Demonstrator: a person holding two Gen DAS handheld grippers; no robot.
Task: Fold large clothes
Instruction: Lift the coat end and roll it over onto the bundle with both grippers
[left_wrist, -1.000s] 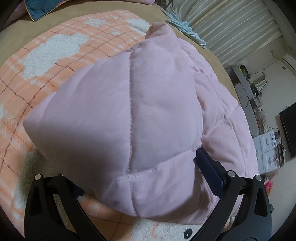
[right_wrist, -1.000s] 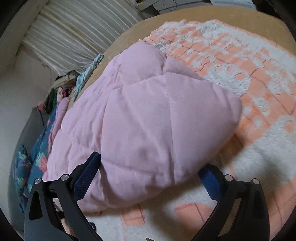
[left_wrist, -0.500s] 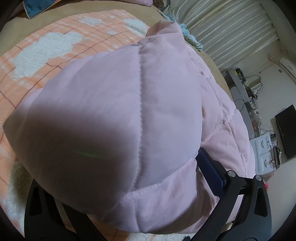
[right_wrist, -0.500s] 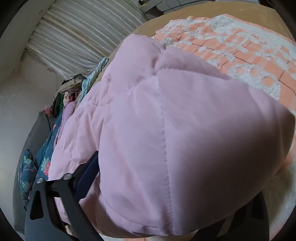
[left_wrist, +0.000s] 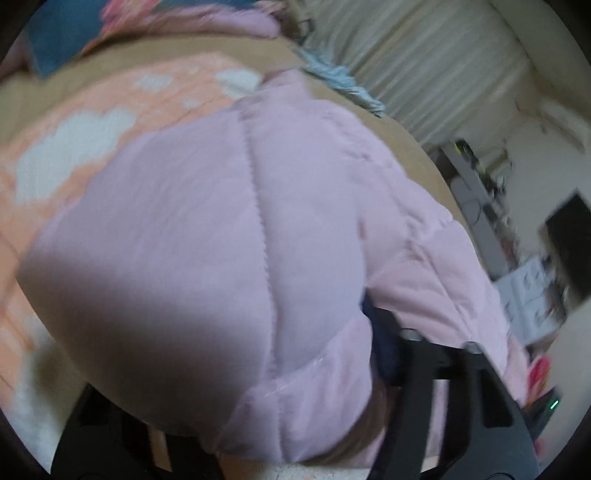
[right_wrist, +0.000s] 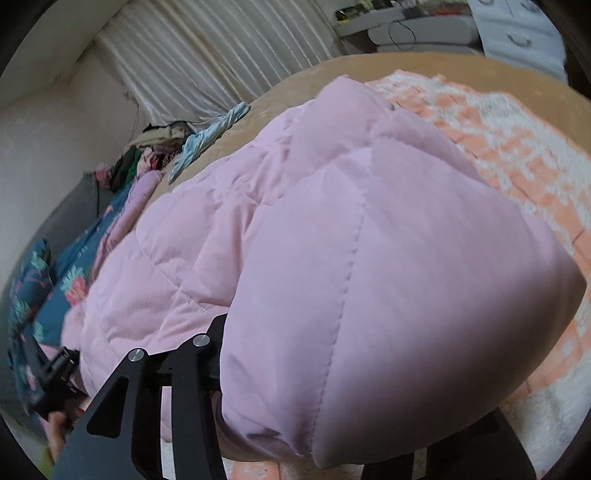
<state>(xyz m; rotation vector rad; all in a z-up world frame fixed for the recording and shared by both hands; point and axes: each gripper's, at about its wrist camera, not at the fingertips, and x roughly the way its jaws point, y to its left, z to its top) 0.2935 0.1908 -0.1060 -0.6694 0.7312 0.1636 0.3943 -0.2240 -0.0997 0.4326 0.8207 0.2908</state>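
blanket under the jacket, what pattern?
Orange plaid blanket with white clouds; left wrist view shows it best.

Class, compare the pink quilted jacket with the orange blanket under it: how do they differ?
The jacket is plain pink, puffy and stitched in panels; the blanket is orange check with white fluffy patches. The jacket bulges up in a heap; the blanket lies flat. Both are soft fabrics on the bed.

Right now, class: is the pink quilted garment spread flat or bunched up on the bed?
Bunched up. The pink quilted garment bulges in a rounded mound above the orange blanket, not lying flat.
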